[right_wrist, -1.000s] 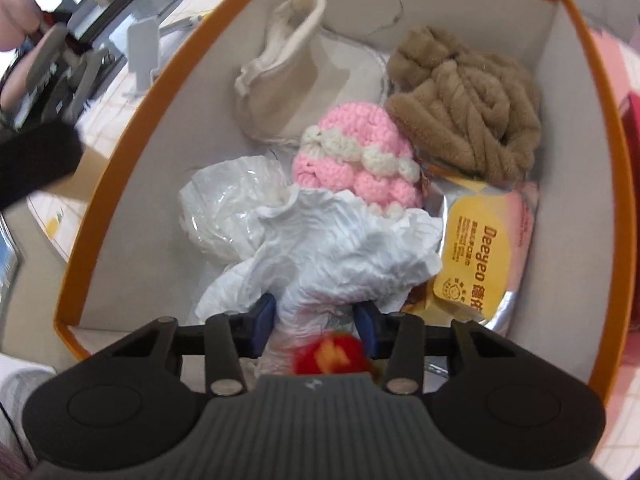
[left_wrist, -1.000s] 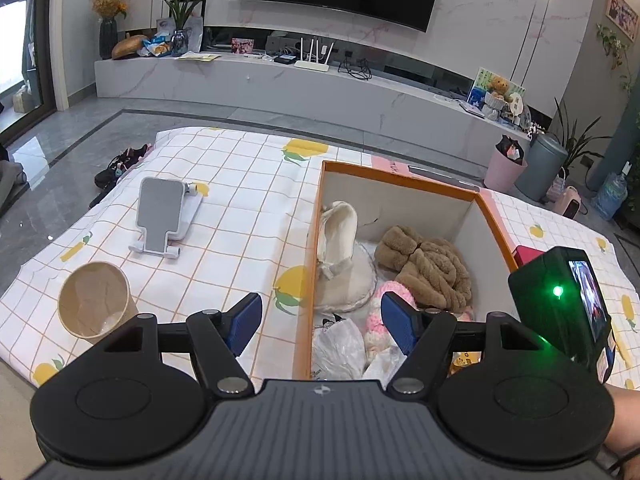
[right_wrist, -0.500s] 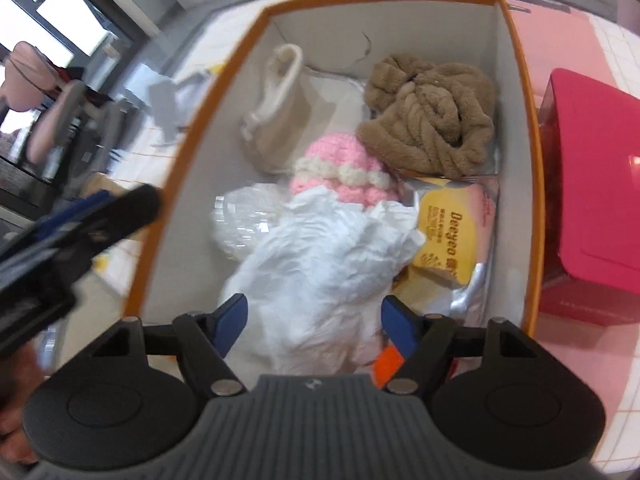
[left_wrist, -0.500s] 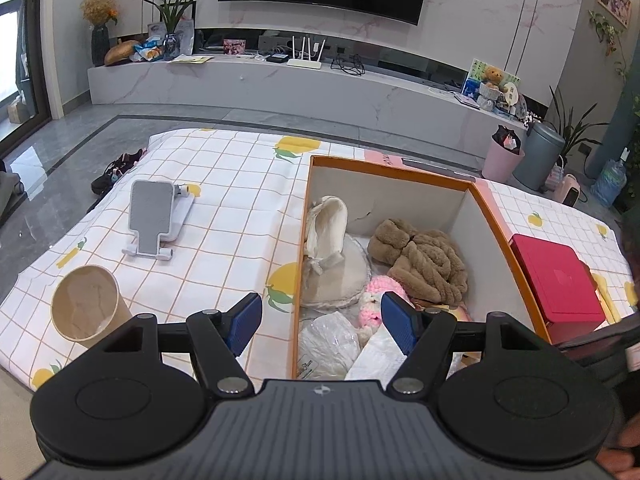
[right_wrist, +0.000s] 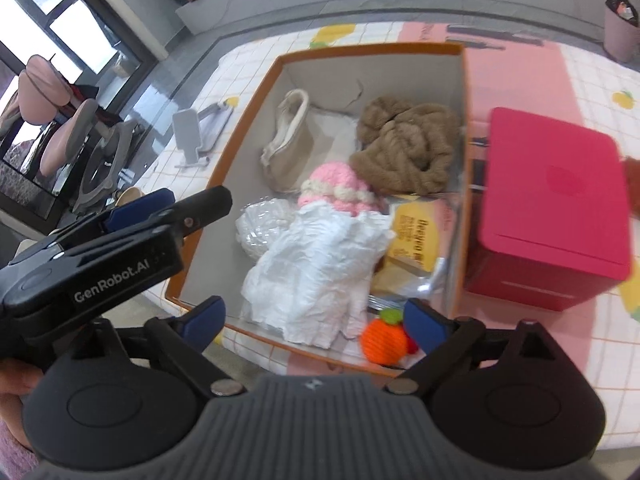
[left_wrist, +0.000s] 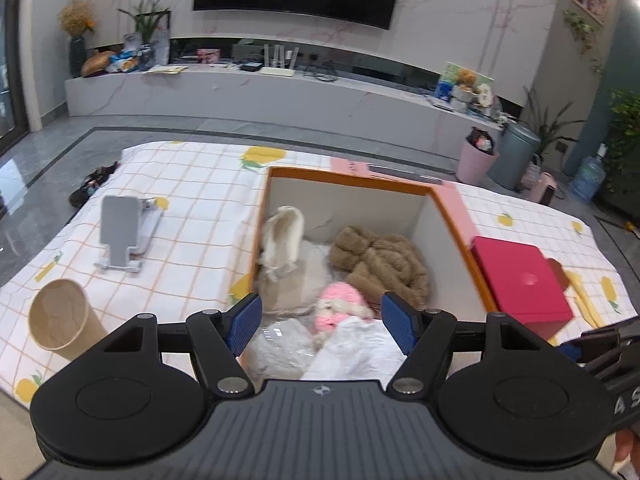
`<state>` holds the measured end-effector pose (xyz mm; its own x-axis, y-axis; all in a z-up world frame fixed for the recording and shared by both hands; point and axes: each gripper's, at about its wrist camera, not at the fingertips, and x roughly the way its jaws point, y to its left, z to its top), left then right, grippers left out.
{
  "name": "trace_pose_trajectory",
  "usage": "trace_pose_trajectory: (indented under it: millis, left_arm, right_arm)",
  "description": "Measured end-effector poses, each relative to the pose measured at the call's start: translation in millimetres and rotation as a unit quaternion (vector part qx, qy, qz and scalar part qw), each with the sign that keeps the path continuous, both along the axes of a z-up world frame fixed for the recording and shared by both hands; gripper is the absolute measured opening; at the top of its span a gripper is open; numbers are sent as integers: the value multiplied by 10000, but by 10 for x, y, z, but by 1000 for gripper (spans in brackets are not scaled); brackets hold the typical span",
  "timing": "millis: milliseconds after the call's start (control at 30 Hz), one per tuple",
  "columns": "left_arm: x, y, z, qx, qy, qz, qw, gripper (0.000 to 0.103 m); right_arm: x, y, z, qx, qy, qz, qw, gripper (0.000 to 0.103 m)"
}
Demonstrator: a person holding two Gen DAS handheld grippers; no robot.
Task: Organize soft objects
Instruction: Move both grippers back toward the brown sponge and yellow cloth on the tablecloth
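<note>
Orange-rimmed box (right_wrist: 240, 136) sits just ahead of both our tongs, holding a white cloth (right_wrist: 316, 268), pink knit hat (right_wrist: 336, 188) and brown plush (right_wrist: 404, 148). Our right tongs (right_wrist: 316, 322) are opening above the cloth, gripping nothing; our left tongs (left_wrist: 320, 322) stand released, empty.

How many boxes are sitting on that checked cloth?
2. An open orange box full of soft things sits mid-cloth, and a closed red box stands right beside it, on the side away from the paper cup. Others could lie outside the pictures.
</note>
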<state>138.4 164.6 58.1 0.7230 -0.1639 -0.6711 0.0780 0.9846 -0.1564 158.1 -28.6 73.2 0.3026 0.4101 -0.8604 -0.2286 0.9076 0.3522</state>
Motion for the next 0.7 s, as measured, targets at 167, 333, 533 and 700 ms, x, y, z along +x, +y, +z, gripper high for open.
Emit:
trace_pose_trajectory:
  millis: [167, 333, 533, 700]
  left_arm:
    - [-33, -202, 71, -75, -45, -64, 9999, 82]
    - [-142, -510, 174, -248, 114, -488, 9984, 87]
    - [-380, -947, 149, -211, 12, -652, 9976, 89]
    - [-422, -1303, 16, -200, 365, -664, 9969, 90]
  right_arm:
    - [-126, -387, 86, 38, -101, -544, 9985, 98]
    - [-425, -655, 128, -752, -684, -847, 9912, 100]
    - [-872, -1069, 106, -1047, -768, -985, 9866, 100]
    - [-1209, -1528, 96, -1119, -848, -1346, 9809, 100]
